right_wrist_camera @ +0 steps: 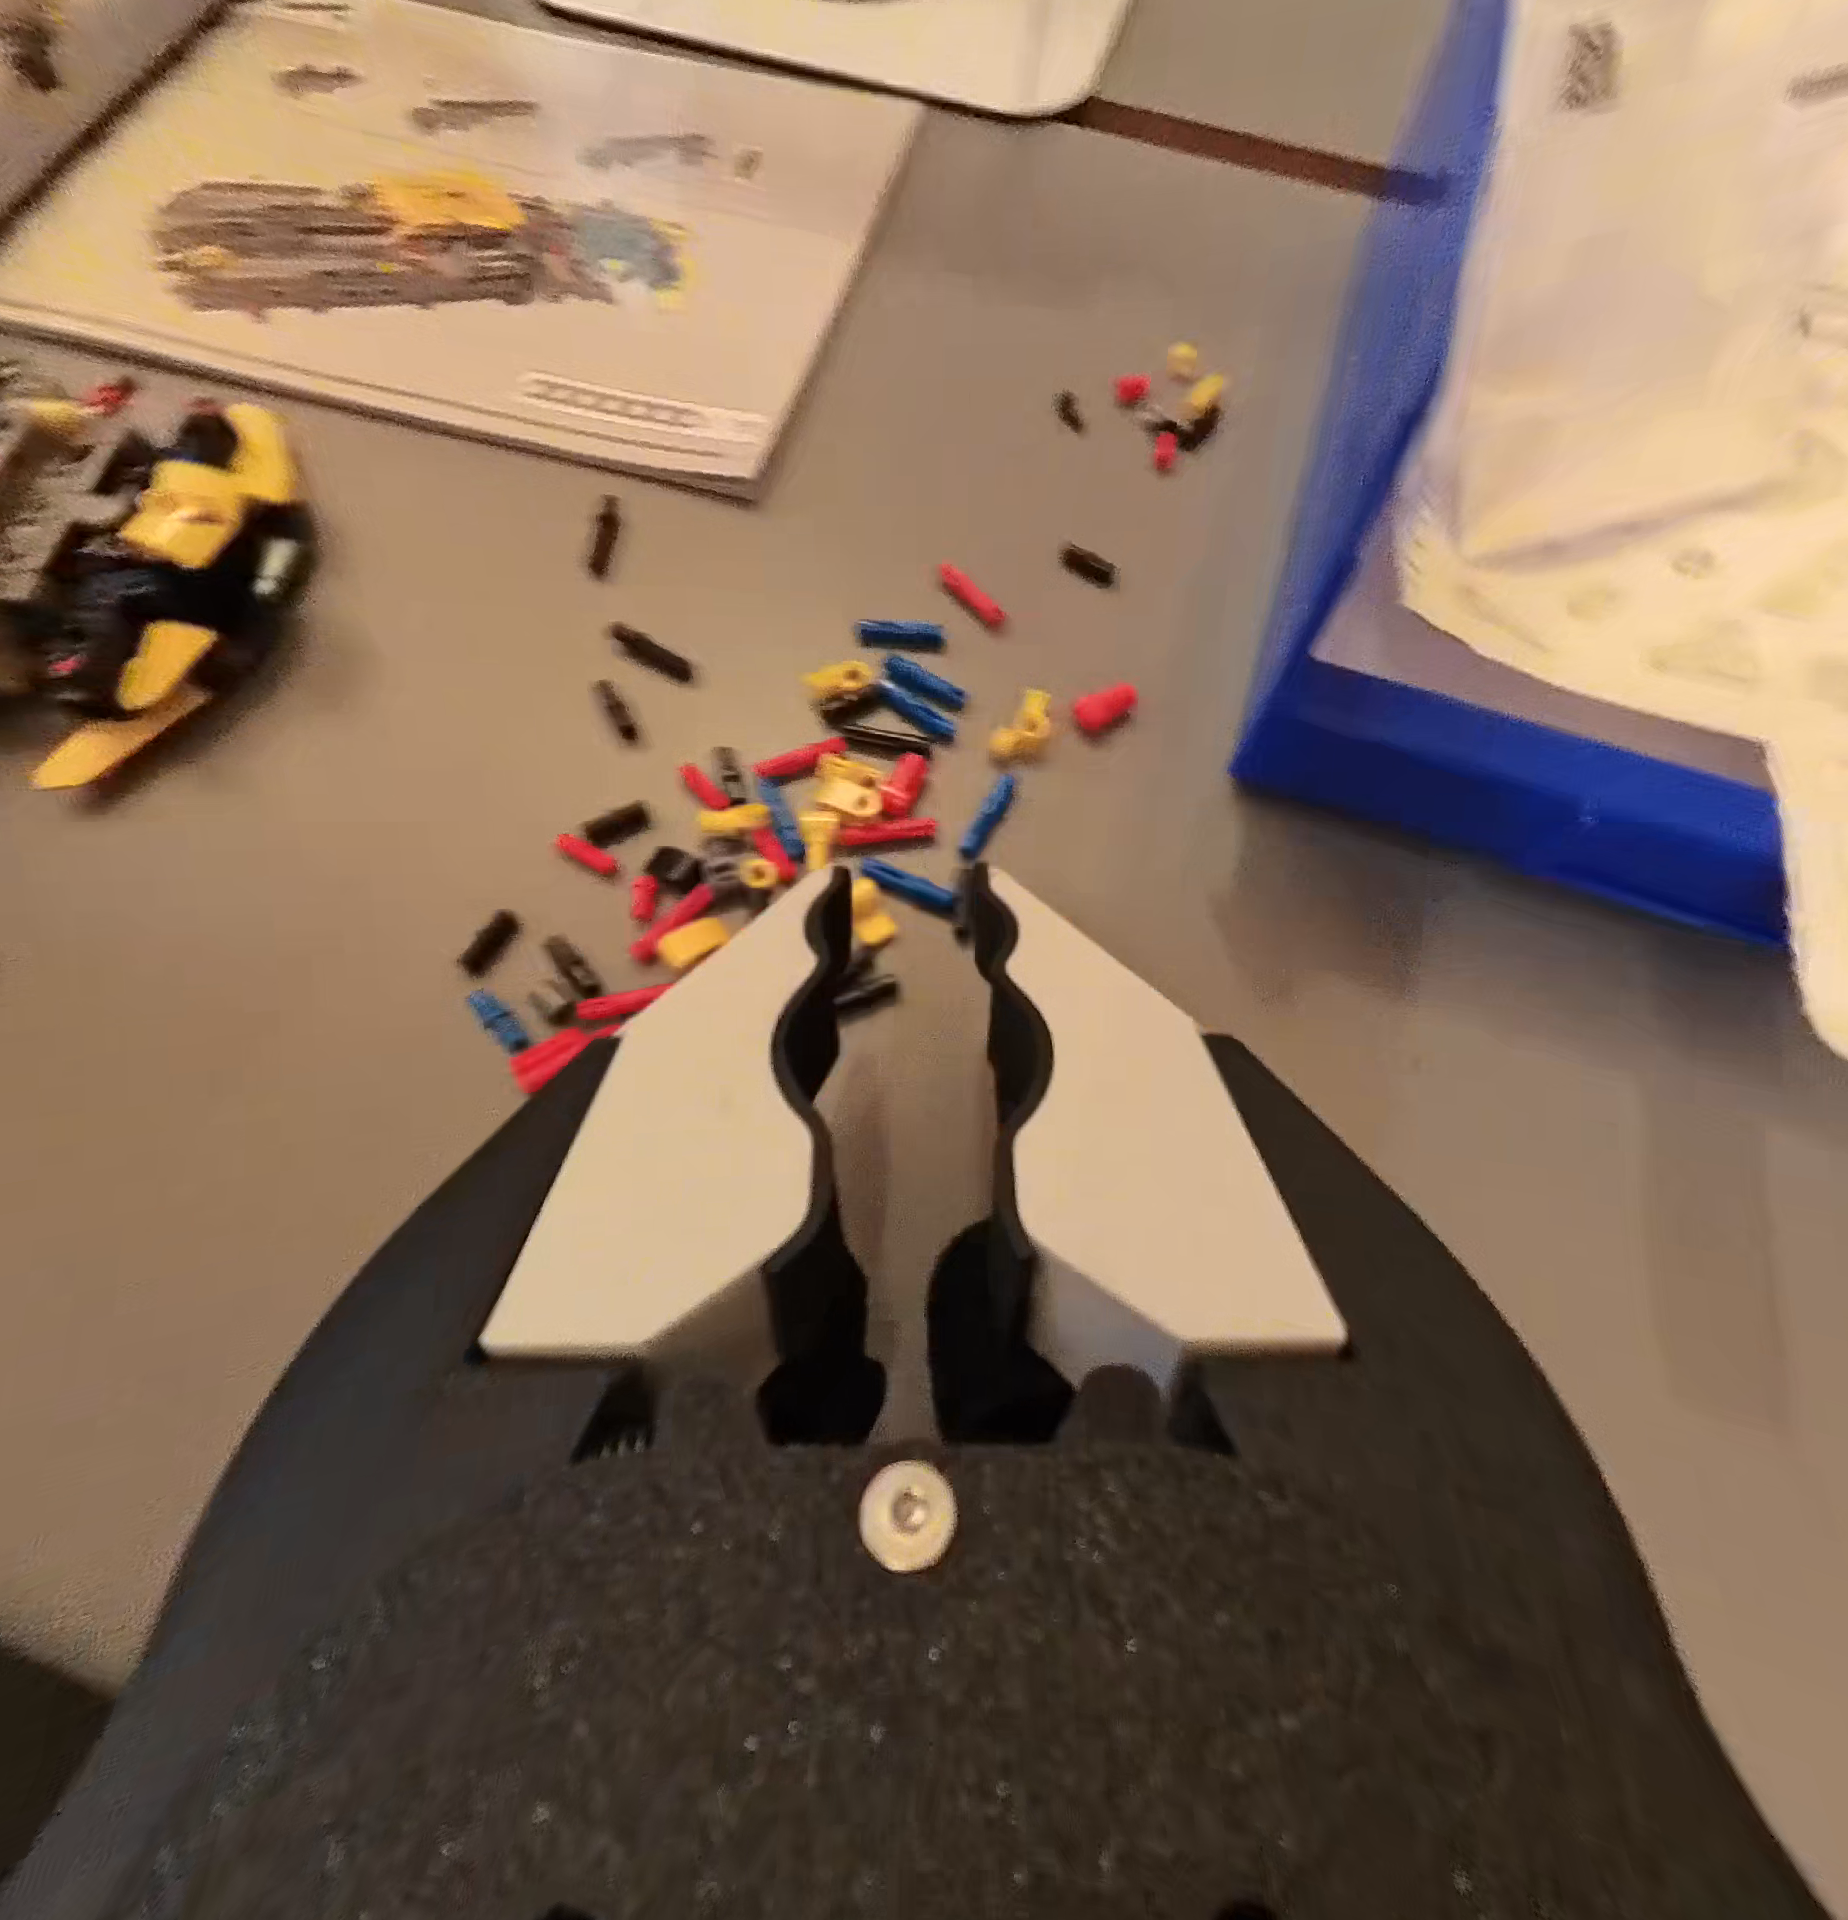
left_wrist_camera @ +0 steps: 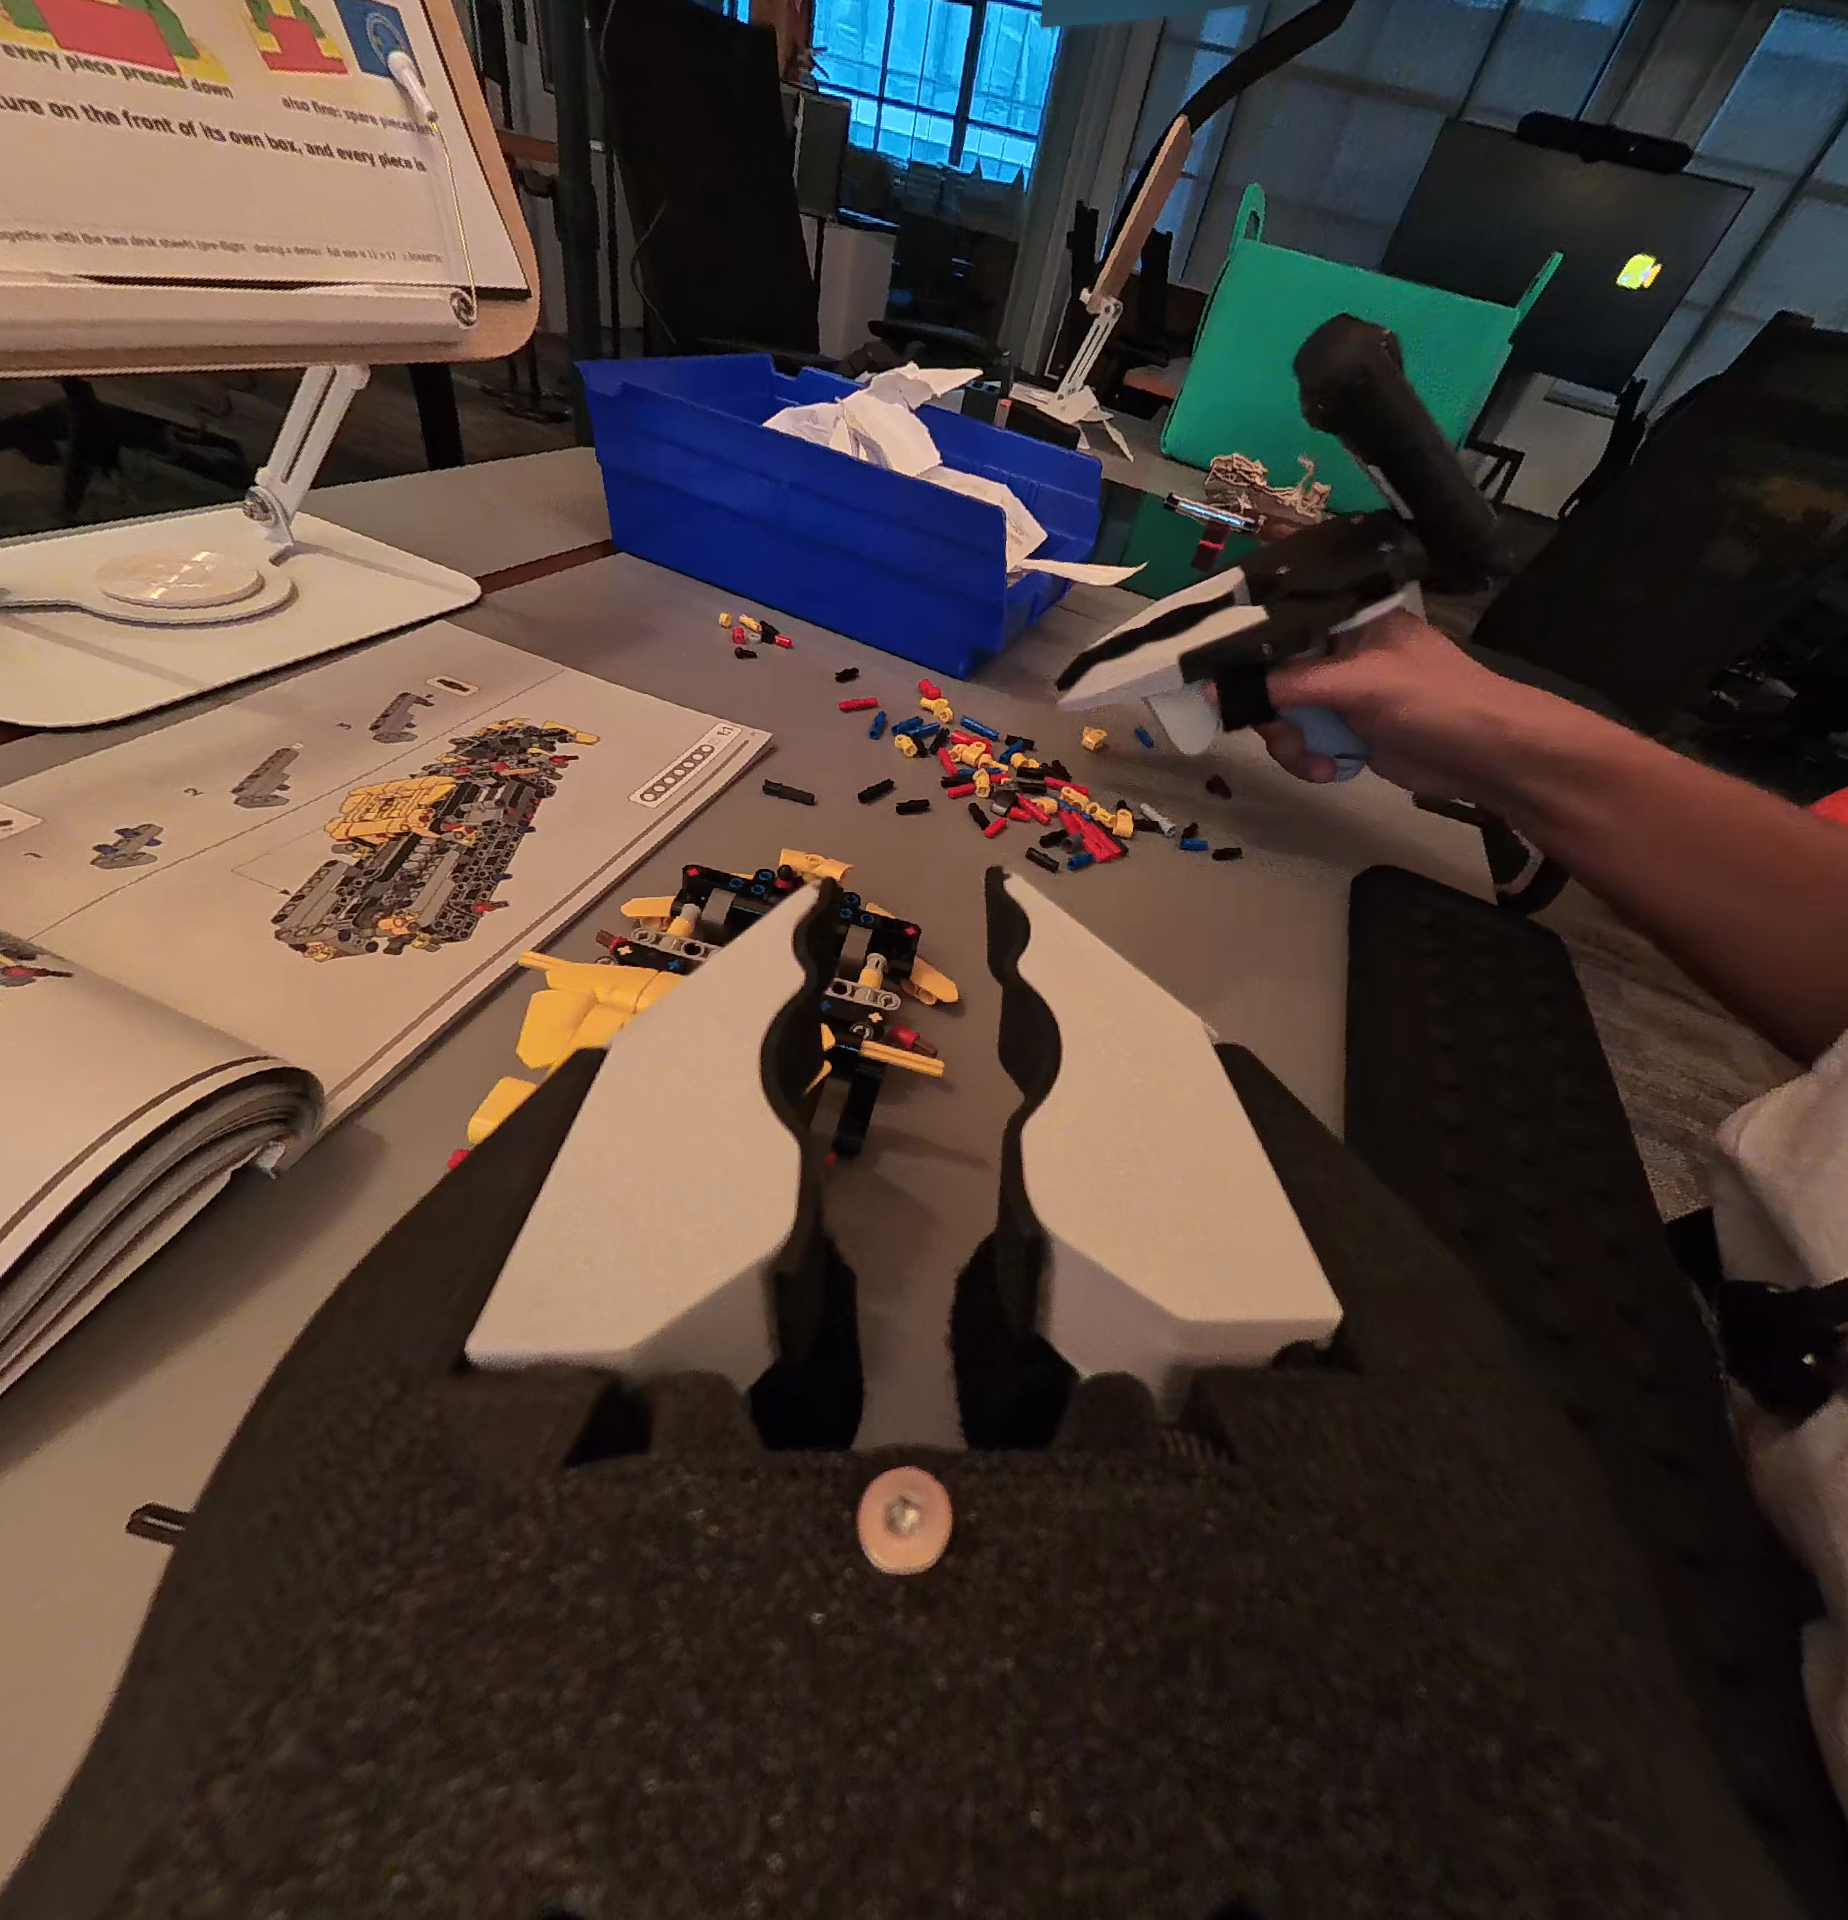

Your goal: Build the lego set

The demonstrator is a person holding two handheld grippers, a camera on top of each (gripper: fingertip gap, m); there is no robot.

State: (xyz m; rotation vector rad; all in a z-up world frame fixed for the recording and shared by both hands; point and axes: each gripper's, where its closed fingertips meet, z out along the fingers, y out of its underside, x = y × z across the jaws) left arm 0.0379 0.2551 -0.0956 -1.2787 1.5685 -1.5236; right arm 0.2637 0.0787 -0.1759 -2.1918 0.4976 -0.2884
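Observation:
A partly built yellow and black lego model (left_wrist_camera: 774, 977) lies on the grey table; it also shows in the right wrist view (right_wrist_camera: 161, 582) at the left. My left gripper (left_wrist_camera: 909, 883) is open and empty above the model's right side. A pile of small red, blue, yellow and black lego pins (left_wrist_camera: 1024, 779) lies beyond it. In the right wrist view my right gripper (right_wrist_camera: 909, 878) is open and empty, hovering over the near edge of that pile (right_wrist_camera: 826, 800). The right gripper (left_wrist_camera: 1081, 691) also shows in the left wrist view, held by a hand above the table.
An open instruction booklet (left_wrist_camera: 359, 831) lies at the left, also in the right wrist view (right_wrist_camera: 463, 239). A blue bin (left_wrist_camera: 826, 509) with crumpled paper stands behind the pile, its wall (right_wrist_camera: 1502, 790) at the right. A white document stand (left_wrist_camera: 203, 603) is at far left. A black chair (left_wrist_camera: 1502, 1091) is at right. The grippers' ends are close to 30 cm from one another.

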